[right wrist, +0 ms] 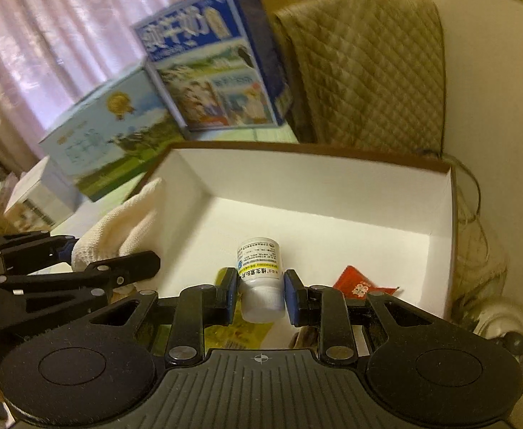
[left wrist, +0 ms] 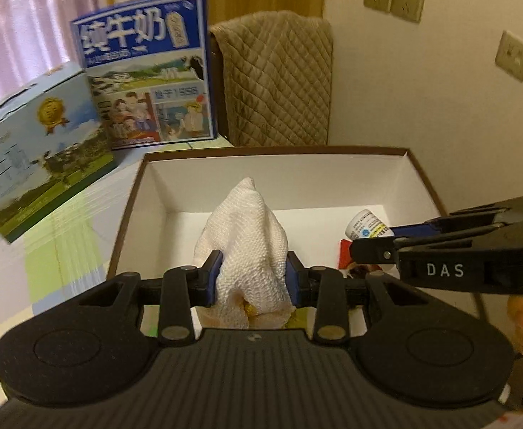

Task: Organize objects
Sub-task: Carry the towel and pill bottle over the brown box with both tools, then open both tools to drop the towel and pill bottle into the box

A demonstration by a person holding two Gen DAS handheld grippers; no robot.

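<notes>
Left gripper (left wrist: 254,279): jaws closed on white knit cloth (left wrist: 243,236), cloth bunched upward between them, over open white box (left wrist: 275,164). Right gripper (right wrist: 259,295): jaws clamped on small white pill bottle (right wrist: 261,279), inside same box. Red packet (right wrist: 360,284) just right of right jaws, on box floor.

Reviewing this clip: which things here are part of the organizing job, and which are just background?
In the job:
- white cloth, clamped in the left tongs
- small white bottle, between the right tongs
- open white-lined box
- red packet in the box

Just lying about:
- two milk cartons
- quilted cover
- wall sockets
- curtain
</notes>
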